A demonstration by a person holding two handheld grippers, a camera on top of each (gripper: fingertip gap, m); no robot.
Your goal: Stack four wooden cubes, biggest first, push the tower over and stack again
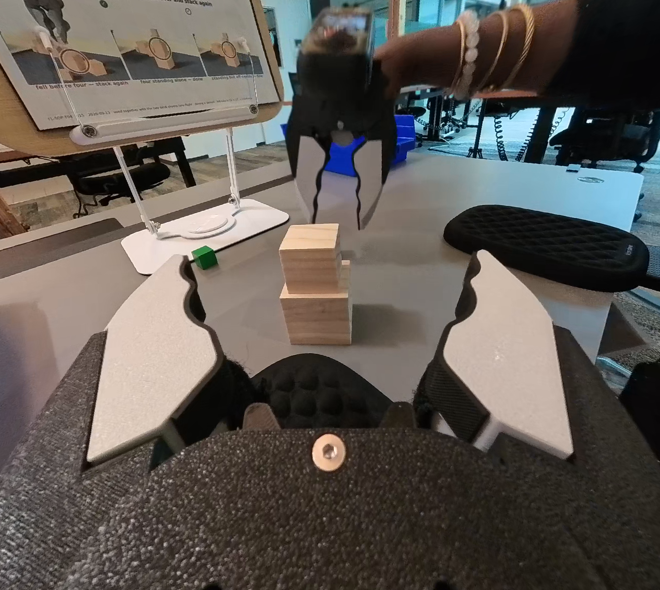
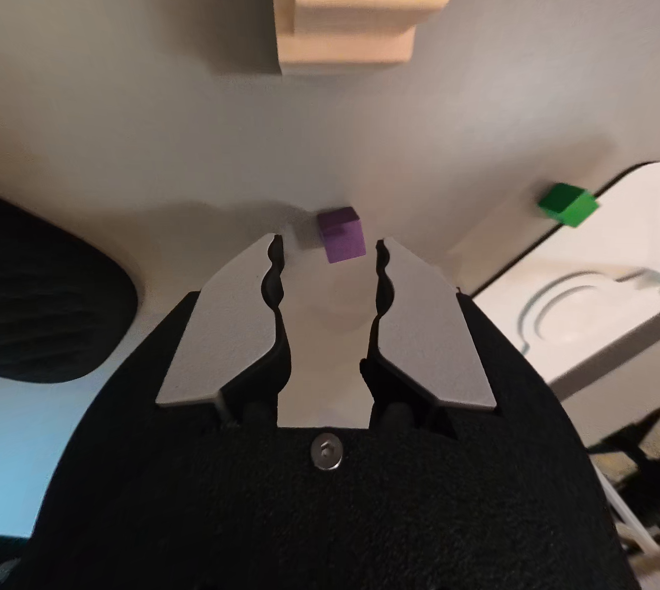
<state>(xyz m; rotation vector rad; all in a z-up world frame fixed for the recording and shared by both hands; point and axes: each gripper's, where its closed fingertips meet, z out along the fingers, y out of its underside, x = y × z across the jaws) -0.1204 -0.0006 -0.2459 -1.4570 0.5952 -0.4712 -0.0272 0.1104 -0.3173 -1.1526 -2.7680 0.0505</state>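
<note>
While the left gripper (image 1: pixel 332 290) stands low over the grey table (image 1: pixel 410 287) with its jaws spread wide and nothing between them, a stack of two wooden cubes (image 1: pixel 314 283) rises straight ahead of it, a little beyond the fingertips and about midway between them. The upper cube (image 1: pixel 310 256) sits shifted toward the left edge of the lower cube (image 1: pixel 316 319), so a step of the lower one shows at the right. Behind and above the stack hangs the right gripper (image 1: pixel 337 219), pointing down, its fingers narrowly apart and holding nothing; it is blurred. A green cube (image 1: pixel 204 256) lies to the left, just beside the white base of a document stand (image 1: pixel 200 233). A black padded rest (image 1: pixel 543 247) lies at the right. No purple cube shows in this view.

Seen from the right wrist, the right gripper (image 2: pixel 330 244) looks down at the table. Its jaws are partly open and grasp nothing. A small purple cube (image 2: pixel 342 235) lies just beyond the tips, closer to the right finger, and neither pad touches it. The wooden stack (image 2: pixel 357 1) is farther on, cut off by the top edge and blurred. The green cube (image 2: pixel 568 204) is well to the right, at the edge of the white base (image 2: pixel 571 305). Whether the purple cube rests flat or is tilted is hard to tell.
</note>
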